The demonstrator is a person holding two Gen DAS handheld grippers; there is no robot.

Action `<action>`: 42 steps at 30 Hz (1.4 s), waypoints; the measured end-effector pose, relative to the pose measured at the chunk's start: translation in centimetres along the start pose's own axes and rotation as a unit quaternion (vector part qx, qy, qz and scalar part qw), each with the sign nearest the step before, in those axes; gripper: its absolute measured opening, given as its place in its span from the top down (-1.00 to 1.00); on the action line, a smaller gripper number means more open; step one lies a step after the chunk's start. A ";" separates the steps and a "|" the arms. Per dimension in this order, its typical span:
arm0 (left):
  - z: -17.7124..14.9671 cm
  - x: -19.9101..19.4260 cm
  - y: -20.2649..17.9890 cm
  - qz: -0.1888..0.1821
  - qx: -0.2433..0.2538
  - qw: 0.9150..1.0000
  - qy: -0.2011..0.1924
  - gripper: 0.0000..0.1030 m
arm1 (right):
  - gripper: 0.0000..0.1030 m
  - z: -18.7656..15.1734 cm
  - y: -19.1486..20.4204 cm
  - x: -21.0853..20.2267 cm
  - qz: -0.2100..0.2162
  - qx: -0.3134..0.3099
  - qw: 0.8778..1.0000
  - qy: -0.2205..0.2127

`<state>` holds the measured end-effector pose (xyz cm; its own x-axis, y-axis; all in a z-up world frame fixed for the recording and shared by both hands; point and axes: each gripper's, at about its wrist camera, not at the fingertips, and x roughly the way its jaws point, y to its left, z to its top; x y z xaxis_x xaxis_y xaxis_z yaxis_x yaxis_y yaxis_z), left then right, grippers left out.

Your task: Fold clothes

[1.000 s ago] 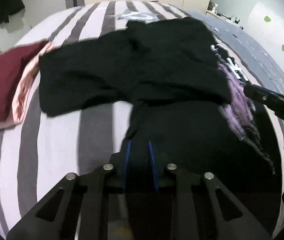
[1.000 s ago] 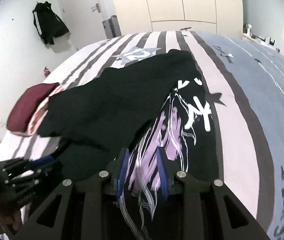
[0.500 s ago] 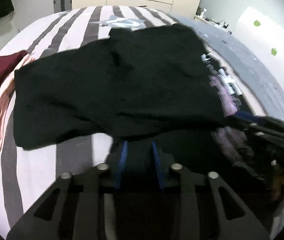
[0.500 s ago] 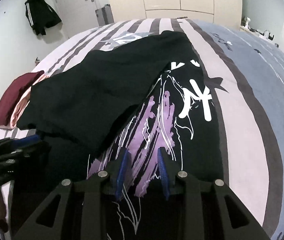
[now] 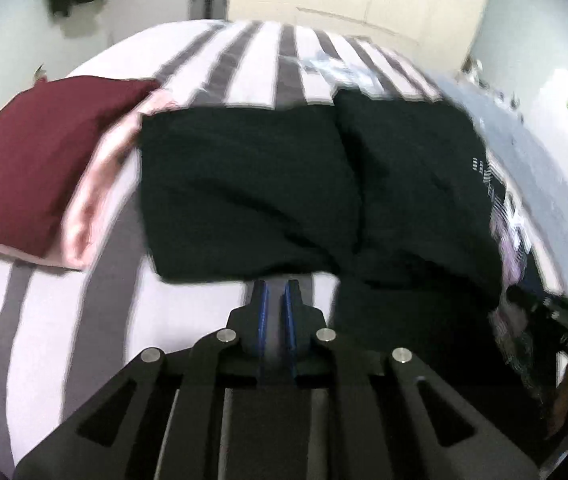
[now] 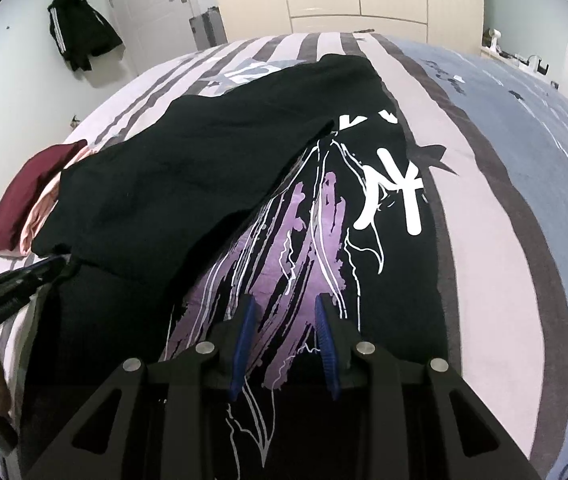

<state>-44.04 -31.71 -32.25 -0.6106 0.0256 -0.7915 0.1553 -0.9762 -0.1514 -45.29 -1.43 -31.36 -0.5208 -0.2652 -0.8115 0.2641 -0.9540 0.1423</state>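
Left gripper (image 5: pixel 275 288), seen in its own wrist view, has its blue pads pressed nearly together with no cloth visibly between them; its tips sit just at the near edge of the black T-shirt (image 5: pixel 284 184). Right gripper (image 6: pixel 284 304) holds its pads partly spread above the purple-and-white print (image 6: pixel 324 232), and whether they pinch fabric cannot be told. The garment lies across the striped bedspread (image 6: pixel 480 216), one side already folded over the printed front, so that the fold covers the left part of the print. Judged from this, one side fold is laid; the opposite side and the lengthwise fold remain. A maroon folded garment (image 5: pixel 32 160) on a pink one (image 5: pixel 96 184) lies beside the shirt's left edge, close enough to crowd further folding on that side.
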 end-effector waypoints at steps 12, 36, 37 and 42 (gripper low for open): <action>5.7 7.7 -7.3 -0.048 0.100 0.994 -0.008 0.76 | 0.45 5.1 0.6 -0.2 0.002 0.017 0.999 -0.050; 9.6 5.6 0.8 -0.001 -0.004 0.999 -0.037 0.30 | 0.38 8.1 3.7 4.1 0.050 -0.036 0.998 -0.031; 9.3 5.2 1.9 0.020 -0.005 0.999 -0.039 0.07 | 0.38 7.9 3.7 4.7 0.047 -0.037 0.998 -0.022; 8.9 4.5 7.1 0.075 -0.026 0.996 -0.028 -0.16 | 0.38 7.1 2.3 5.8 0.054 0.002 0.999 -0.007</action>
<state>-52.57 -40.44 -31.64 -0.6206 -0.1327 -0.7728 0.2863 -0.9559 -0.0658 -53.46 -6.14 -31.68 -0.5014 -0.3677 -0.7832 0.3158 -0.9205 0.2300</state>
